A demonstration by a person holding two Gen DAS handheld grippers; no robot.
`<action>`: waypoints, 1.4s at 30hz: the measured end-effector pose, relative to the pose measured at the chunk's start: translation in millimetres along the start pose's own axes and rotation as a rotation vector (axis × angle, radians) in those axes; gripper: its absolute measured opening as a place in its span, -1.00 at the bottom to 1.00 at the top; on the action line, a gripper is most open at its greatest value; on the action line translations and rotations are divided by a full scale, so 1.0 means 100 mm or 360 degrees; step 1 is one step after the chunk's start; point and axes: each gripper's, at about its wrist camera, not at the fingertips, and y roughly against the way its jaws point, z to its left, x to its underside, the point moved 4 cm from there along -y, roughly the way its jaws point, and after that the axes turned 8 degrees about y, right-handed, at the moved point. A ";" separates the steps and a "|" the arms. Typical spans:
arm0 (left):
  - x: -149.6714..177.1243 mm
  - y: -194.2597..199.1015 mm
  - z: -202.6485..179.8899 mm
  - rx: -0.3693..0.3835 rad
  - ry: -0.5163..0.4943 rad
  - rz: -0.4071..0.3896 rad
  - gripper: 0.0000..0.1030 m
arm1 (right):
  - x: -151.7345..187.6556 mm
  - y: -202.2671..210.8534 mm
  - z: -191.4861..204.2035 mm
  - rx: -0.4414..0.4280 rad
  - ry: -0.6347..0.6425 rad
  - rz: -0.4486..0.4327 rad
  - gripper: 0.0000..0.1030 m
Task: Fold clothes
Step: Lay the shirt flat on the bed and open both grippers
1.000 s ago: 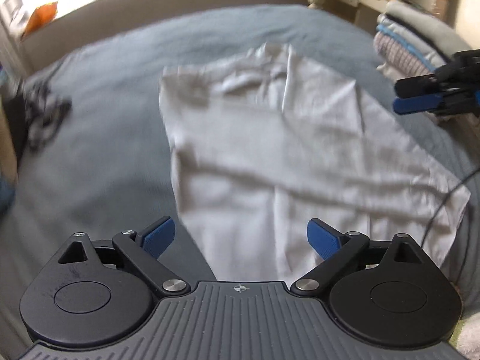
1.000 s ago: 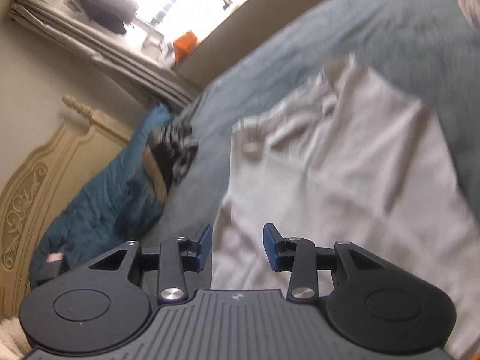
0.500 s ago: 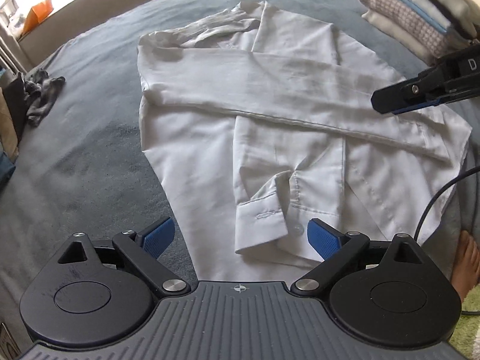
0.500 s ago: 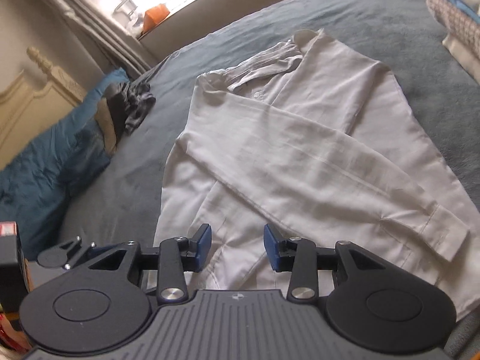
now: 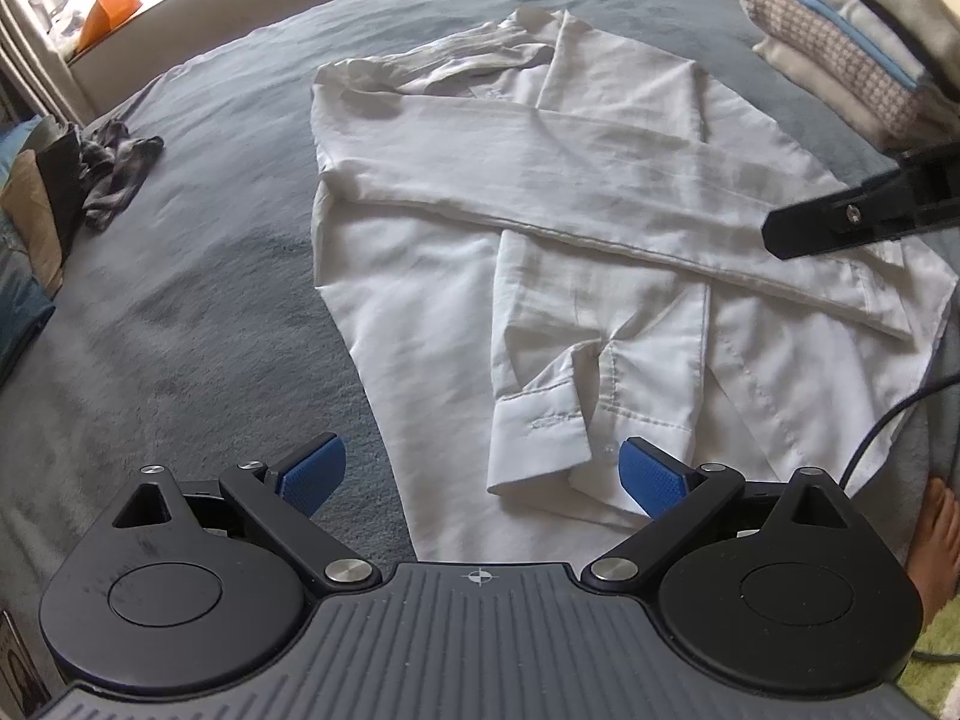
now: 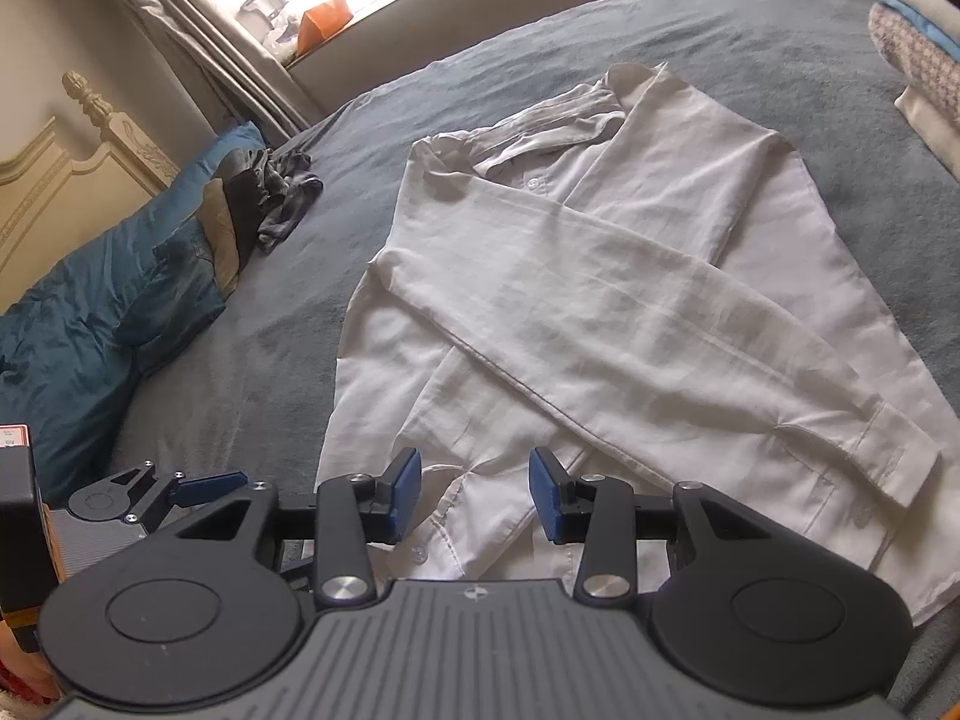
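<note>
Left wrist view: left gripper [image 5: 483, 474] angled down over the near hem, blue pads spread wide, nothing between them. Right gripper [image 6: 474, 495] likewise tilted down, pads partly apart, empty. White shirt [image 5: 600, 228] flat on grey bedspread [image 5: 198, 300], both sleeves crossed over the body. No legible writing. Folded stack [image 5: 840, 30] cut off at the frame edge; dark crumpled garment [image 6: 288, 192] indistinct.

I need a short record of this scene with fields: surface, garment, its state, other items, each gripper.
surface: grey bed cover
garment: white shirt
state: lies flat, both sleeves folded across the body, cuff near the hem
other items: stack of folded clothes at the right, dark crumpled cloth at the left
left gripper: open, holds nothing
right gripper: open, holds nothing
</note>
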 end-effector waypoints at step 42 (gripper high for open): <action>0.02 -0.11 0.13 -0.0057 0.0166 0.0147 0.92 | 0.07 0.02 -0.03 0.0058 -0.0013 0.0002 0.09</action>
